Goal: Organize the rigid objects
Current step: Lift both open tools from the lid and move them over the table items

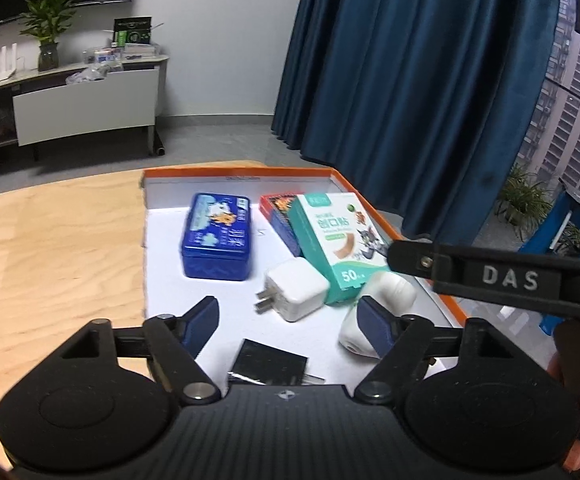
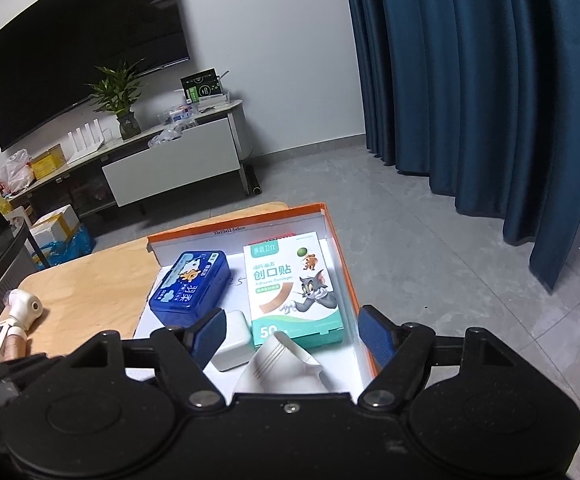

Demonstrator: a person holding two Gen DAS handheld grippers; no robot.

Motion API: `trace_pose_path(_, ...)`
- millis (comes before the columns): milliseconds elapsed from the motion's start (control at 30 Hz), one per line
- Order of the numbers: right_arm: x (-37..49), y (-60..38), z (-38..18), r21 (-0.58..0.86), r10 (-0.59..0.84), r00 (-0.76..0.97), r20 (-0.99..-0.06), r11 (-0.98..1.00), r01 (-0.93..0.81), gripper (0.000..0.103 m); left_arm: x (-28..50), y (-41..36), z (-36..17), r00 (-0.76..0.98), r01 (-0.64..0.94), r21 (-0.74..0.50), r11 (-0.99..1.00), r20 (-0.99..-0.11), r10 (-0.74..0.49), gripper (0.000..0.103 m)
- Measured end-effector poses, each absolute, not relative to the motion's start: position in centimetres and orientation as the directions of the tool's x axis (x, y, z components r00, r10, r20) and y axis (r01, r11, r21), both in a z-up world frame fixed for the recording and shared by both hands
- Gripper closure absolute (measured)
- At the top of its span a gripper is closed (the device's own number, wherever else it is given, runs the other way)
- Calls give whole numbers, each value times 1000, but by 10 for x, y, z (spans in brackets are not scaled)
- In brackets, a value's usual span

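while both tools hang over the orange-rimmed box (image 1: 374, 204), the left gripper (image 1: 288, 320) gapes wide, holding nothing, above a black adapter (image 1: 268, 364). the right gripper (image 2: 290, 330) is spread too, a white device (image 2: 278, 364) loose between its fingers, bandage box (image 2: 294, 288) at twelve o'clock.

Left gripper (image 1: 288, 322) matte black, blue ribbed pads (image 1: 200, 322), silver pivot screws, right gripper (image 2: 292, 334) alike, white "DAS" lettering
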State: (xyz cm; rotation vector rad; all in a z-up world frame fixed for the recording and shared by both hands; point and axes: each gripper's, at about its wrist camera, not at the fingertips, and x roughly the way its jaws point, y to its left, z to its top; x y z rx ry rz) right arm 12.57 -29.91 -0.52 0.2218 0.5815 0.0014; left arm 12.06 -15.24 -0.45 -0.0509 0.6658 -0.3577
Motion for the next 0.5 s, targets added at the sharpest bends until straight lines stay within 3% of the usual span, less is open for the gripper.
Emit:
trace_pose_path(133,119,-292,2,194,62,839,-540,980,52,13,114,-138,5,749,266,-145,953,-592,-299,15)
trace_pose_path(500,108,-232,16,174,159,831,-533,982,-76,10,86,-70,25,805,97,-125,987,-573,-152,9)
